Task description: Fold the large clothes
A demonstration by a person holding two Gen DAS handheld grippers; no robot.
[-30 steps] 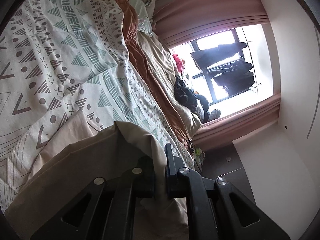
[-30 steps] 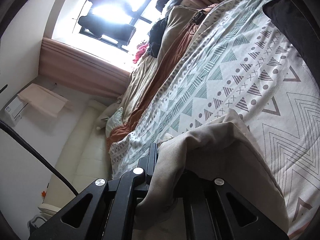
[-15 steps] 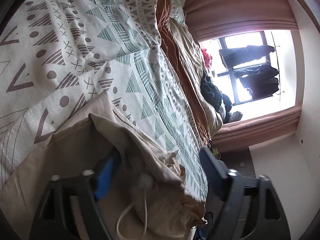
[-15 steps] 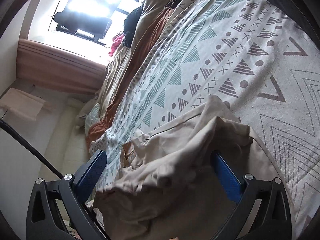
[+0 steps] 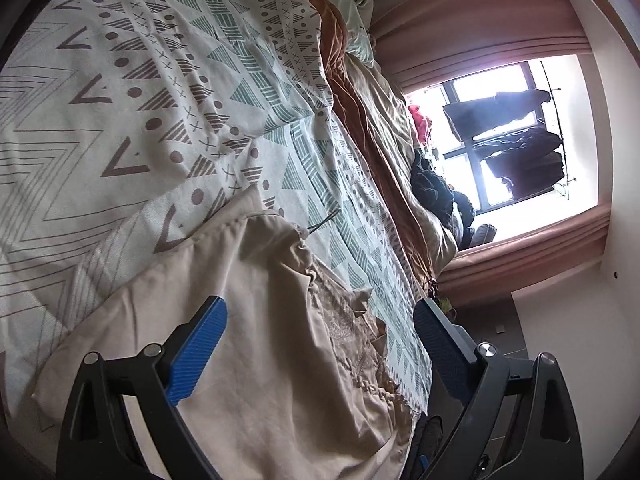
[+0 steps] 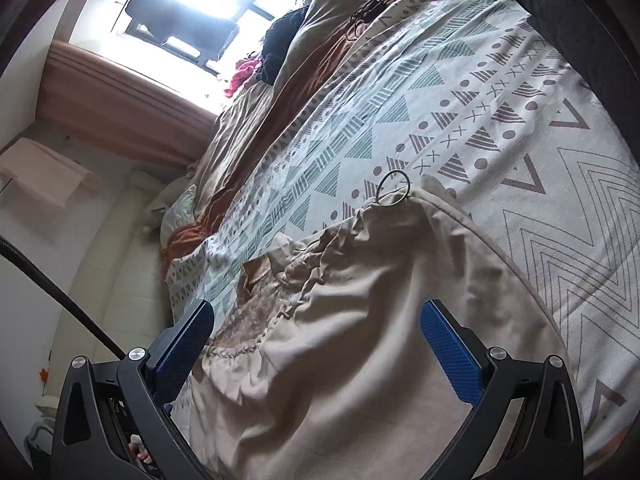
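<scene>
A beige garment (image 5: 260,344) with a gathered, lace-trimmed waist lies flat on the patterned bedspread (image 5: 140,100). In the left wrist view my left gripper (image 5: 320,332) stands open above it, its blue pads apart and off the cloth. The same beige garment (image 6: 360,320) fills the lower part of the right wrist view, with a thin cord loop at its top edge. My right gripper (image 6: 316,328) is open wide over it, nothing pressed between its pads. Both grippers hover just above the fabric.
The patterned bedspread (image 6: 520,100) covers the bed, with an orange and tan quilt (image 5: 372,128) bunched along its far side. Dark clothes (image 5: 436,196) are piled by the bright window (image 5: 512,132). A dark item (image 6: 568,12) lies at the bed's far corner.
Both grippers were shut on the beige garment a second ago; they let go and now stand open. The garment has dropped flat onto the bedspread, and both grippers have drawn back a little.
</scene>
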